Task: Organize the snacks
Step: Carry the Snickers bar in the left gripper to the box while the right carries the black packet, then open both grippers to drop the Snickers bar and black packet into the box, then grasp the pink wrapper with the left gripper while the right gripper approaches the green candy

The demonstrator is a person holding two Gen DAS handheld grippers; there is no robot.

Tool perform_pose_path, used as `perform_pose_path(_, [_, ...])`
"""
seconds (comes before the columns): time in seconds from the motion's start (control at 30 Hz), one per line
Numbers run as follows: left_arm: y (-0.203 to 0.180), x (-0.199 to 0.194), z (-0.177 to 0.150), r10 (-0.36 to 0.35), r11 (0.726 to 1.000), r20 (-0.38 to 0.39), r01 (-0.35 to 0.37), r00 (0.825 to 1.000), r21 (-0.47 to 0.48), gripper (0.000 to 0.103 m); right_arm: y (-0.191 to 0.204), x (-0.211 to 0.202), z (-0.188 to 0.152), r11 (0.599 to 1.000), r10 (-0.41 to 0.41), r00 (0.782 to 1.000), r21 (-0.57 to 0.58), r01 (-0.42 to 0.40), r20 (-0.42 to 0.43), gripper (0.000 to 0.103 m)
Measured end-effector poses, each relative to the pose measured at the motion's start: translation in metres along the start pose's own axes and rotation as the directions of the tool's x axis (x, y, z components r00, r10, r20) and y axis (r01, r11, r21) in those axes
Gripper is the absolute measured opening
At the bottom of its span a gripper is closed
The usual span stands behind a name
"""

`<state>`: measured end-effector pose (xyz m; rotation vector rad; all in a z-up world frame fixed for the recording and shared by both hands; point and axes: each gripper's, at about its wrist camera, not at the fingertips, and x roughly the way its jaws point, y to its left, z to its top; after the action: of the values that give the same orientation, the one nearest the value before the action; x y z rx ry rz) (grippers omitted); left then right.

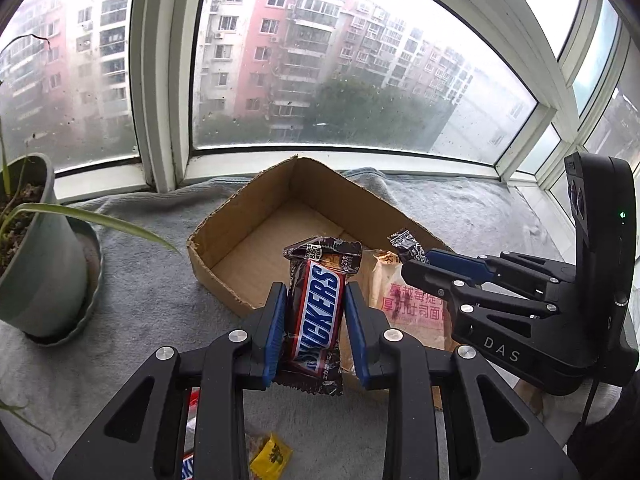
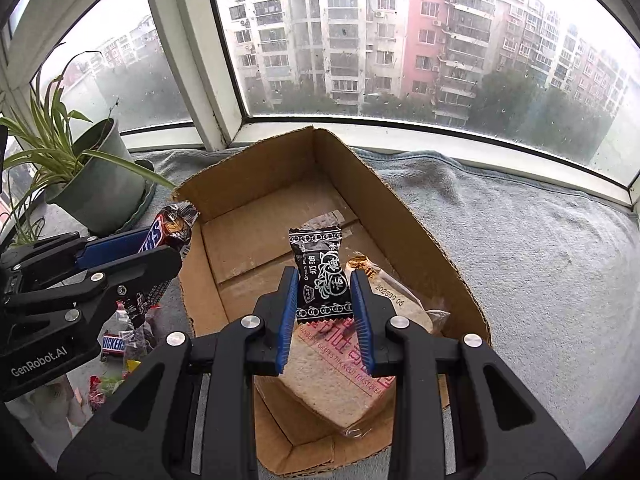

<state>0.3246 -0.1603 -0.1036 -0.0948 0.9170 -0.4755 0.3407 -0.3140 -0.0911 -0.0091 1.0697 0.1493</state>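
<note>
My left gripper (image 1: 315, 308) is shut on a brown Snickers bar (image 1: 318, 308), held upright at the near left rim of an open cardboard box (image 1: 240, 216). My right gripper (image 2: 325, 304) is shut on a small black candy packet (image 2: 320, 276), hanging over the box (image 2: 420, 224) above a wrapped slice of bread (image 2: 340, 376) that lies on the box floor. In the left wrist view the right gripper (image 1: 416, 260) comes in from the right with the black packet (image 1: 405, 242). In the right wrist view the left gripper (image 2: 160, 248) shows at the left with the Snickers (image 2: 170, 228).
A grey towel (image 2: 540, 260) covers the sill under the box. A potted plant (image 1: 36, 256) stands on a saucer at the left. Loose snacks lie near the left side of the box: another Snickers (image 2: 114, 344) and a yellow candy (image 1: 272, 456). Window frames close off the back.
</note>
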Motion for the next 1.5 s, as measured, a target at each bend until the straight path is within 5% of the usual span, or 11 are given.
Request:
perform_pose_path(0.7, [0.000,-0.017,0.005,0.028,1.000,0.004,-0.028,1.000,0.006,0.030,0.008,-0.027,-0.001,1.000,-0.026,0.999,-0.015,0.027,0.030,0.037])
perform_pose_path(1.1, [-0.003,-0.100,-0.007,0.030,0.998,0.081,-0.034,0.996,0.047,0.030,0.033,-0.099,-0.022,0.998,0.014,0.995,-0.058,-0.009,0.095,0.037])
perform_pose_path(1.5, [0.040,-0.189,-0.068,0.115,0.991,0.108,-0.121,0.987,0.052,0.038,0.085,-0.148,-0.086,0.977,0.123,0.990,-0.182,-0.110,0.064,0.037])
